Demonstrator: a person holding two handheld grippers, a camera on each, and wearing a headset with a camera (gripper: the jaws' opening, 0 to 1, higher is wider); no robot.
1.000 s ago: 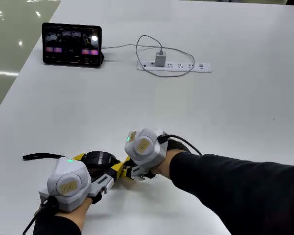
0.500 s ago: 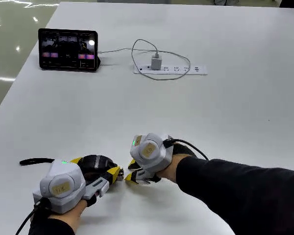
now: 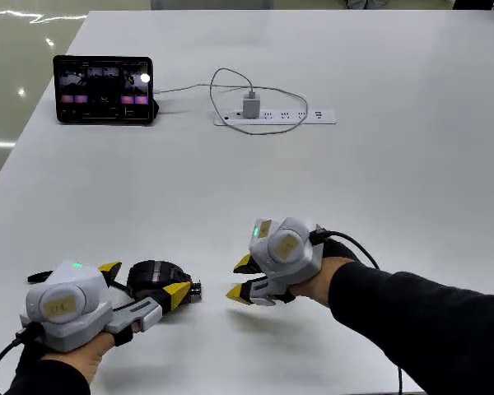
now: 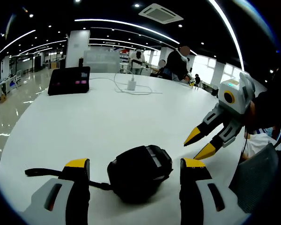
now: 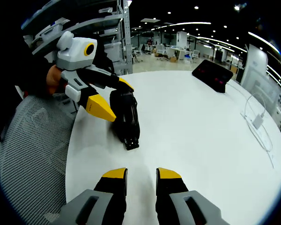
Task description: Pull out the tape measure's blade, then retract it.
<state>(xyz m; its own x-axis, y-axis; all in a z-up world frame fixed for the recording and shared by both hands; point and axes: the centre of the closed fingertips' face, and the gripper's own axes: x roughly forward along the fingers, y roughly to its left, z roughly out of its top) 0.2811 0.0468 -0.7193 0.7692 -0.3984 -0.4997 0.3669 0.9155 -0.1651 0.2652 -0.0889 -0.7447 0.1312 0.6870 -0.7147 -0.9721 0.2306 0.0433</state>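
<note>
A black tape measure (image 3: 158, 276) lies on the white table (image 3: 329, 189), its blade end (image 3: 195, 288) pointing right and its black strap (image 3: 39, 276) trailing left. My left gripper (image 3: 143, 280) is open, with one yellow-tipped jaw on each side of the case and a gap at both. In the left gripper view the tape measure (image 4: 140, 172) sits between those jaws. My right gripper (image 3: 241, 279) hovers a short way right of the blade end, jaws slightly apart and holding nothing. The right gripper view shows the tape measure (image 5: 127, 112) ahead, flanked by the left gripper (image 5: 114, 98).
A tablet (image 3: 104, 89) stands at the far left of the table. A white power strip (image 3: 280, 117) with a charger (image 3: 251, 107) and a looped cable lies at the far middle. The table's left edge (image 3: 20, 140) borders a glossy floor.
My right gripper has drawn away to the right from the tape measure's blade end, leaving a gap. No blade is seen pulled out. The left gripper stays around the case.
</note>
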